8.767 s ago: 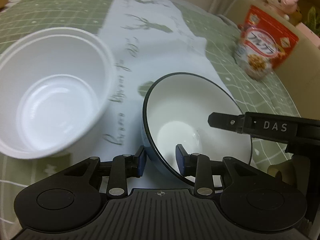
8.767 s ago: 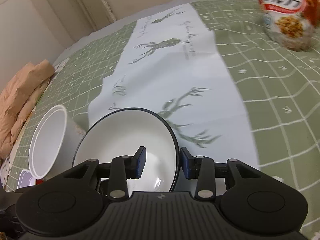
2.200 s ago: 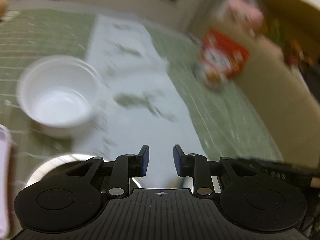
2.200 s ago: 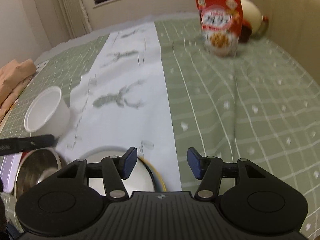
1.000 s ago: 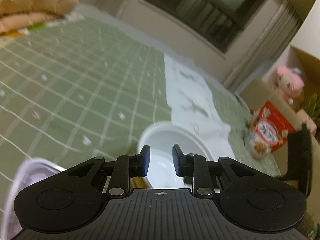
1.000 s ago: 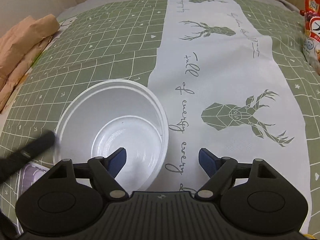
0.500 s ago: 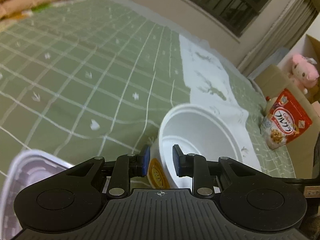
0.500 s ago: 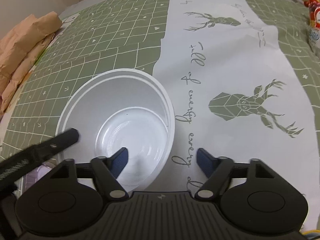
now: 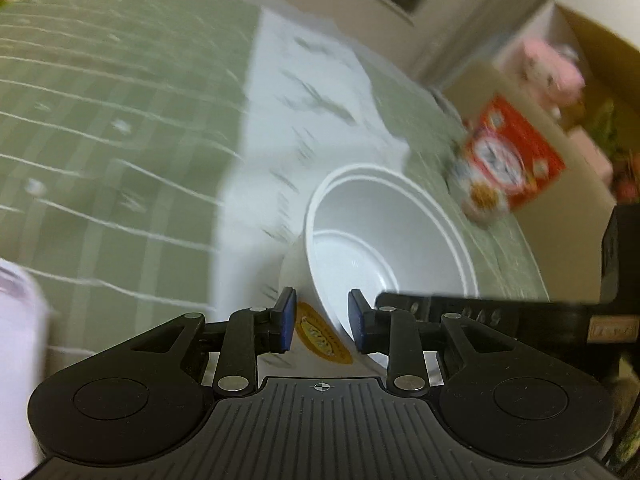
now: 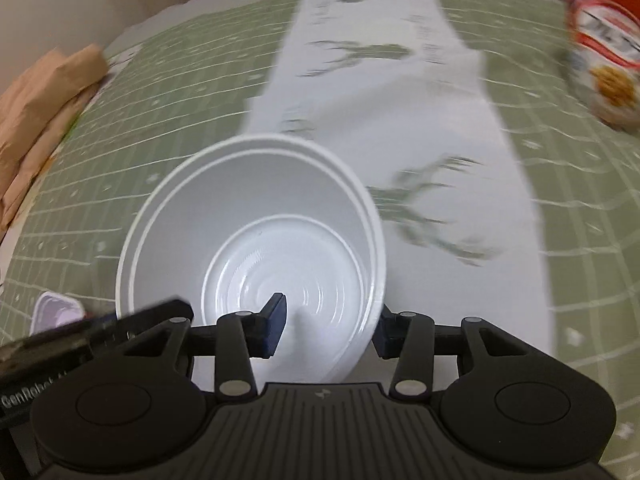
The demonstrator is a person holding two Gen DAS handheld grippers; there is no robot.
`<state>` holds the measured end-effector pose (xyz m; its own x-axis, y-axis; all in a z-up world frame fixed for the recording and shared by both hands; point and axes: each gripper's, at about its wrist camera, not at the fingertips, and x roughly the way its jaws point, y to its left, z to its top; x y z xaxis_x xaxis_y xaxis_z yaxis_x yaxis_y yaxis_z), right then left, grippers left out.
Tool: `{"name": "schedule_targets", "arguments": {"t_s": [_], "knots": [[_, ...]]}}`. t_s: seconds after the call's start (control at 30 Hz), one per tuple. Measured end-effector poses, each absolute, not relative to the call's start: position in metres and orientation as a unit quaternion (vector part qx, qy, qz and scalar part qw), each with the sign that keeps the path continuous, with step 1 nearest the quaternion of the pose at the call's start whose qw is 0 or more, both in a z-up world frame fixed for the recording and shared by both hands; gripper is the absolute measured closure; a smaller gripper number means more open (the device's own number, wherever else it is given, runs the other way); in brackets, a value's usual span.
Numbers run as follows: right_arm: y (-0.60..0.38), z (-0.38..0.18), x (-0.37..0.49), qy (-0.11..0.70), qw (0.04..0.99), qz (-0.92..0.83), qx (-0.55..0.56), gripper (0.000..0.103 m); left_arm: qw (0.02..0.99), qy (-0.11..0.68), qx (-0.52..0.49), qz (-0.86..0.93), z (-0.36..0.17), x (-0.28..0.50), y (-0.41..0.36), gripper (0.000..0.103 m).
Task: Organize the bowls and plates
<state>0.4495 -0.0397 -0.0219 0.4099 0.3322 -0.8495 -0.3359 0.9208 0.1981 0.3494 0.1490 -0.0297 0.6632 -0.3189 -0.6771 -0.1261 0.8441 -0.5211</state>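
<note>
One white plastic bowl [image 10: 288,240] is all you have in hand, and both of your tongs are on it. It sits tipped near the table's near edge, over the left border of the white deer-print runner [image 10: 420,92]. I cannot tell whether its base touches the cloth.

Your right gripper [image 10: 329,326] straddles the bowl's right wall, one finger inside and one outside. Its jaws have just been closing with the wall between them. Whether the pads already pinch it, I cannot tell.

Your left gripper [image 9: 322,322] straddles the opposite wall, one finger outside by the single round yellow label [image 9: 324,336] and one inside. Its jaws have just been opening a little. Here too I cannot tell grip from slack.

Around the bowl lies one green checked tablecloth [image 9: 120,100]. One small pale lidded container [image 10: 56,312] sits just left of the bowl. One red cereal bag [image 10: 604,48] stands toward the table's far right edge. Crumpled brown paper [image 10: 44,96] lies at the far left edge. Beyond the table's right edge, one pink plush toy [image 9: 552,68] sits by a cardboard box [image 9: 600,28].
</note>
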Motion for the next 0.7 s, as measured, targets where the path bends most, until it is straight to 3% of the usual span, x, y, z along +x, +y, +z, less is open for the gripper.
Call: {"name": "schedule_targets", "arguments": {"t_s": [0.33, 0.7], "knots": [[-0.108, -0.055, 0.468, 0.555, 0.803, 0.193, 0.101, 0.057, 0.849, 0.465, -0.250, -0.033, -0.052, 0.377, 0.108, 0.074], [-0.155, 0.016, 0.385, 0.458, 0.853, 0.227, 0.102, 0.057, 0.899, 0.382, -0.205, -0.057, 0.038, 0.319, 0.063, 0.074]]}}
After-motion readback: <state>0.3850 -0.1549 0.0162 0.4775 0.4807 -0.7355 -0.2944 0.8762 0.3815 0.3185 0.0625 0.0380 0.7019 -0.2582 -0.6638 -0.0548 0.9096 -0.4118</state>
